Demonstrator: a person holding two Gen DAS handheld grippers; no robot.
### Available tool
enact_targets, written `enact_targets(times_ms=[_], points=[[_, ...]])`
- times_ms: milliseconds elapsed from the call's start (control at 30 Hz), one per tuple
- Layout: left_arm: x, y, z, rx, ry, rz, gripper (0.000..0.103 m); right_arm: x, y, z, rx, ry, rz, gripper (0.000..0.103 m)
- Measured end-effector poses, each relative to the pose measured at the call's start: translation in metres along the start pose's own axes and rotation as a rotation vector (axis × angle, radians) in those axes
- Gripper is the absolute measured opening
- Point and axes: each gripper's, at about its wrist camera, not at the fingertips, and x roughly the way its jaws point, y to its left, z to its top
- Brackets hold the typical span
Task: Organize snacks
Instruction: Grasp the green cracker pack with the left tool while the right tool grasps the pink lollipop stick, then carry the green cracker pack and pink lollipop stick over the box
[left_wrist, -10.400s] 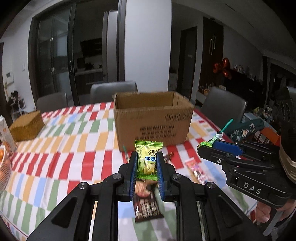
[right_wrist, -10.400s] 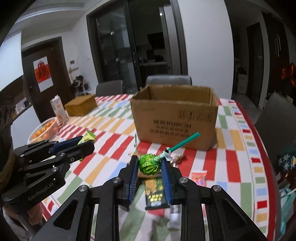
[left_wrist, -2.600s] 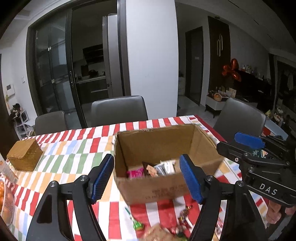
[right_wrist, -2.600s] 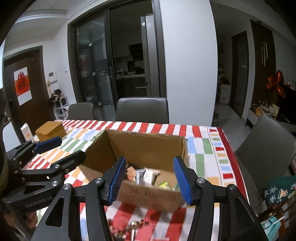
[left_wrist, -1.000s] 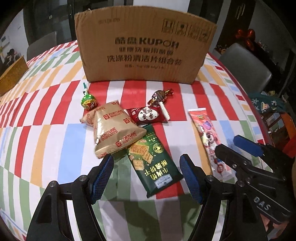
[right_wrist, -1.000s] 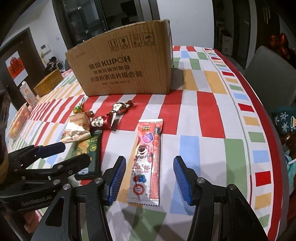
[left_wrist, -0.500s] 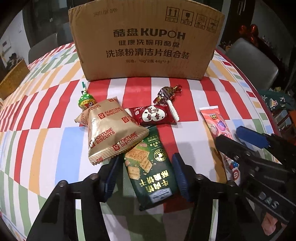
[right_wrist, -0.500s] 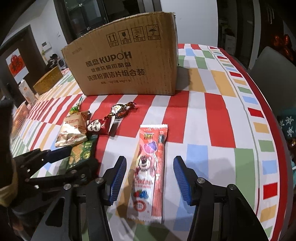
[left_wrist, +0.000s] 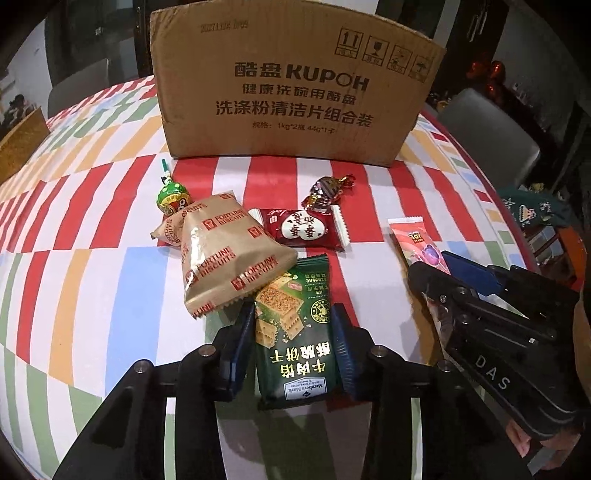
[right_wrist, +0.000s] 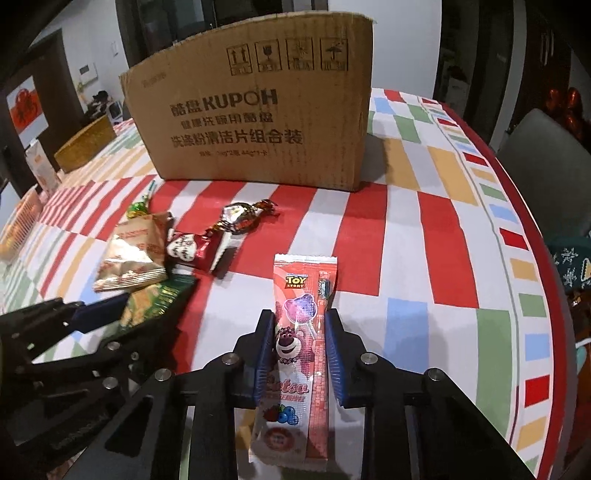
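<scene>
A: Two views are given. What is seen of the surface and the room in the left wrist view?

B: A tablecloth (left_wrist: 92, 229) checked in red, orange, green and blue on white is spread over a rounded table. A grey chair (left_wrist: 491, 133) is placed behind it in a dim room. A plain corrugated cardboard box (left_wrist: 291, 88), printed in dark characters, is stood on the cloth.

A: And the snacks there?

B: A dark green glossy cracker packet (left_wrist: 293, 332) is clamped between the blue pads of the left gripper (left_wrist: 293, 339). Its far end is overlapped by a tan crinkled biscuit bag (left_wrist: 225, 254). A red pouch (left_wrist: 303, 230), a foil-twisted candy (left_wrist: 327, 190) and a round green lollipop (left_wrist: 171, 194) are laid nearer the box.

A: What is shown in the right wrist view?

B: The same cloth is seen curving off to a red border. A woven straw-coloured box (right_wrist: 86, 146) is set far left. A long, flat pink candy sachet (right_wrist: 299, 350) is pinched at its edges by the right gripper (right_wrist: 299, 354), lying on the cloth in front of the cardboard box.
</scene>
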Motion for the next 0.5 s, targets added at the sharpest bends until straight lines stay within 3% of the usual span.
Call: enact_targets(times_ms=[500], points=[[-0.064,-0.005,-0.004,0.014,-0.123,-0.057,0.040,-0.060,0.008,-0.004,0.040,-0.096,0.019,0.028]])
